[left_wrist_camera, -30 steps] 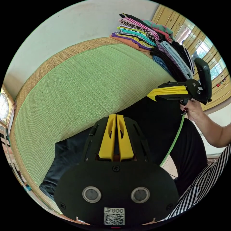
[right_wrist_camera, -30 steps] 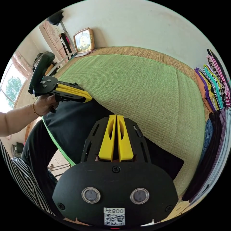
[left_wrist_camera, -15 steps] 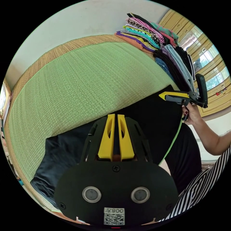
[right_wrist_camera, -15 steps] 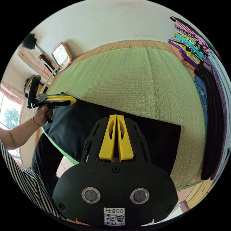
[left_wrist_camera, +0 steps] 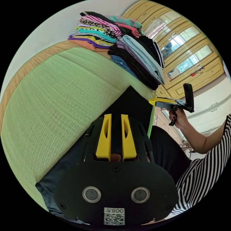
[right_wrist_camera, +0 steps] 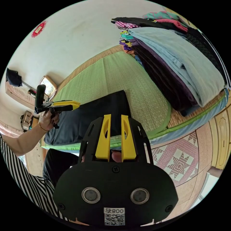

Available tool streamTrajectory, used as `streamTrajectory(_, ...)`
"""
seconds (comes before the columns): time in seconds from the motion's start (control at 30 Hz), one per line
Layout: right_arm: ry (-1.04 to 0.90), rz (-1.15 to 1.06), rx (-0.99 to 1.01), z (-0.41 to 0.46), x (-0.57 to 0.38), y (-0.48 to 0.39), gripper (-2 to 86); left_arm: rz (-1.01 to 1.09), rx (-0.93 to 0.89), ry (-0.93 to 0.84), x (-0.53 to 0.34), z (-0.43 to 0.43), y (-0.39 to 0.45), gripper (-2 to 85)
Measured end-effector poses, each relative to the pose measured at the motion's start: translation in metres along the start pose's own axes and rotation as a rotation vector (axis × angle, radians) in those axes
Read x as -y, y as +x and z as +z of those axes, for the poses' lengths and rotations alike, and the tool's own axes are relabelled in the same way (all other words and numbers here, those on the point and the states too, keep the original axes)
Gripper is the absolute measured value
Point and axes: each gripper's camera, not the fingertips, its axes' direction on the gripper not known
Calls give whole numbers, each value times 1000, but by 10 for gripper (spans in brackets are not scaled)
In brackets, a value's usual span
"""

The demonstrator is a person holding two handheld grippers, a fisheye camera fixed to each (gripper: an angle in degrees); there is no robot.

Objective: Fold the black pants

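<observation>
pants [right_wrist_camera: 96, 113] on mat [right_wrist_camera: 115, 77], clothes stack [right_wrist_camera: 173, 60] beside them at mat's end

The supporting surface is a bed covered by a green woven mat [left_wrist_camera: 60, 96] with a straw-coloured border along its far side and a bright green edging at the near edge. The black pants [right_wrist_camera: 96, 113] lie flat directly on the mat, along its near edge, their straight end toward the clothing stacks. A stack of folded clothes [right_wrist_camera: 178, 62], in dark, purple and pale blue layers, rests on the mat at one end. Beside it, against the wall, stands a second stack of multicoloured patterned garments [left_wrist_camera: 101, 33]. Below the bed edge lies a patterned tile floor [right_wrist_camera: 178, 163].
</observation>
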Motion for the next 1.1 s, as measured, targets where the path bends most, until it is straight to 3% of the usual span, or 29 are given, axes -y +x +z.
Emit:
streamTrajectory(0.43,-32,38,44,-43,9,43,78,194,23,-206,138,110,36,83)
streamTrajectory(1.1,34,194,362,-90,13,128,16,211,-62,-254,166,125,49,31)
